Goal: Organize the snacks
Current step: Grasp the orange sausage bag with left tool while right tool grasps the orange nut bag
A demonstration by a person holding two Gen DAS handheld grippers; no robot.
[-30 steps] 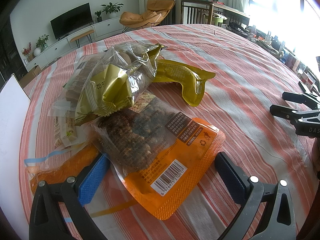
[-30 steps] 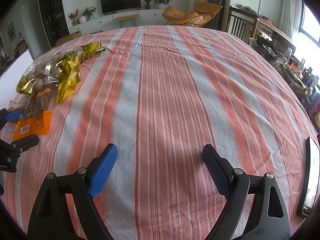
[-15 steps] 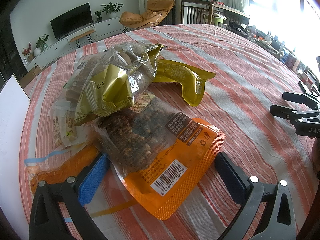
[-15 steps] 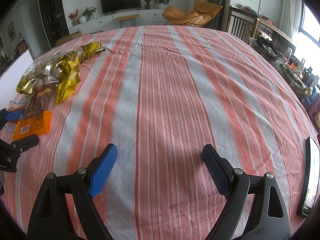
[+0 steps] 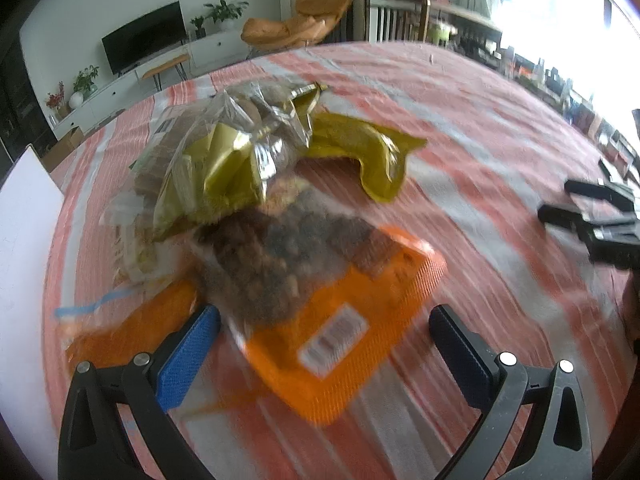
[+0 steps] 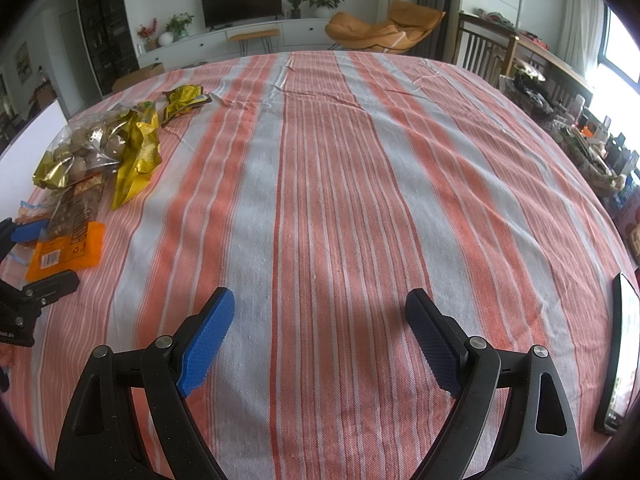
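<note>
A pile of snack bags lies on the striped tablecloth. An orange bag of dark snacks [image 5: 332,320] lies nearest, between the open fingers of my left gripper [image 5: 324,340]. A clear and gold bag [image 5: 228,152] rests on the pile behind it, and a gold wrapper [image 5: 372,152] lies to its right. The left wrist view is blurred. In the right wrist view the pile sits at far left: the orange bag [image 6: 64,248], the clear and gold bag [image 6: 88,148], and another gold wrapper [image 6: 184,100] farther back. My right gripper [image 6: 320,328] is open and empty over bare cloth.
A white board [image 5: 24,240] stands at the table's left edge. A dark phone or tablet [image 6: 618,364] lies at the right edge. The left gripper [image 6: 24,296] shows at the right wrist view's left edge. Chairs and a cluttered sideboard stand beyond the table.
The left wrist view has gone blurred and the pile sits slightly lower and closer, so the left gripper is moving. The right gripper has not moved.
</note>
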